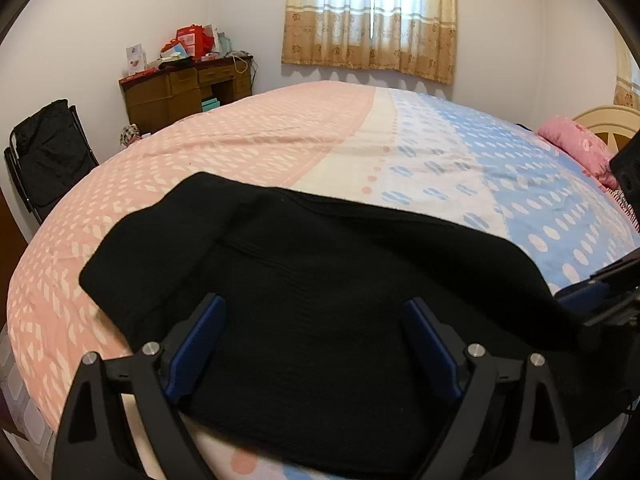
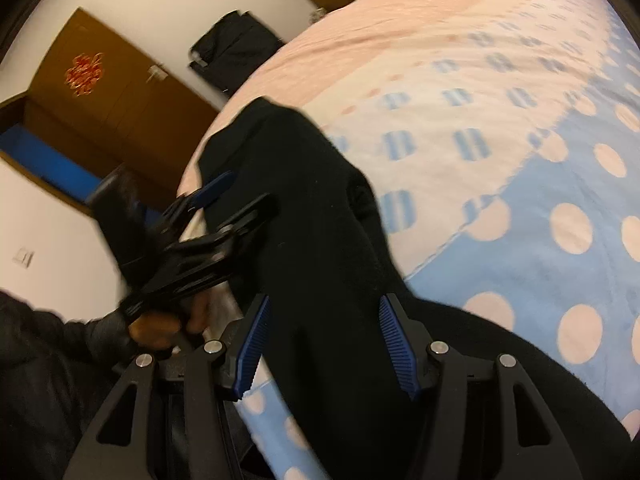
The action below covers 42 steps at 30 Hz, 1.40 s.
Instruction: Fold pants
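Black pants (image 1: 320, 300) folded at the bed's (image 1: 260, 140) near edge

Left gripper (image 1: 316, 344) spread wide over them, right gripper (image 2: 320, 344) likewise (jaws apart, pads clear of the cloth).

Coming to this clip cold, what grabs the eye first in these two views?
The black pants lying across the near edge of the bed, dark against the pink, white and blue dotted bedspread. Both grippers, left and right, stand open over the fabric, and a bright curtained window glows behind.
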Motion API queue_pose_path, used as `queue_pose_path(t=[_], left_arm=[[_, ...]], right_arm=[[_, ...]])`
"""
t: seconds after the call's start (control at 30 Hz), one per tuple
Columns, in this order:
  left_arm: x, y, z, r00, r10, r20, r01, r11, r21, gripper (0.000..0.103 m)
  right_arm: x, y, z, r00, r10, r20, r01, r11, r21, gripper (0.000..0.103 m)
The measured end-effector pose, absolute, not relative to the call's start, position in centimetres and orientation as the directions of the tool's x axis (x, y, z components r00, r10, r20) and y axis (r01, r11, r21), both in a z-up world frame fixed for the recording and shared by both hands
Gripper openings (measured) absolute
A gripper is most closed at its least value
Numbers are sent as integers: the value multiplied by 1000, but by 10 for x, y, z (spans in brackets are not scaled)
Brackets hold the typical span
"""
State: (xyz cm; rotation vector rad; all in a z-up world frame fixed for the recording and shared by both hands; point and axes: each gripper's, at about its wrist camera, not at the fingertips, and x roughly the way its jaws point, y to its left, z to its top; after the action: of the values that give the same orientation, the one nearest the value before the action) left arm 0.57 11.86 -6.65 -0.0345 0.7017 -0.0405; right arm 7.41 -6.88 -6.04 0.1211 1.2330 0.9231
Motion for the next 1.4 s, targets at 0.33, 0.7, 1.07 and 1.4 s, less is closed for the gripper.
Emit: queue_pose_path(t=[0.33, 0.7, 1.07, 1.4], left_arm=[[6, 117, -67, 762, -50, -645, 25, 999, -48, 94], [7, 117, -67, 764, -55, -643, 26, 998, -54, 95], [7, 117, -67, 763, -50, -645, 24, 998, -50, 95], [7, 118, -69, 767, -58, -639, 24, 998, -63, 95]], right_arm=[[99, -65, -73, 102, 731, -675, -457, 637, 621, 58], [92, -81, -72, 147, 705, -694, -436, 675, 594, 58], [81, -51, -63, 157, 656, -739, -545, 681, 489, 58], [97, -32, -82, 41, 749, -662, -482, 595, 643, 59]])
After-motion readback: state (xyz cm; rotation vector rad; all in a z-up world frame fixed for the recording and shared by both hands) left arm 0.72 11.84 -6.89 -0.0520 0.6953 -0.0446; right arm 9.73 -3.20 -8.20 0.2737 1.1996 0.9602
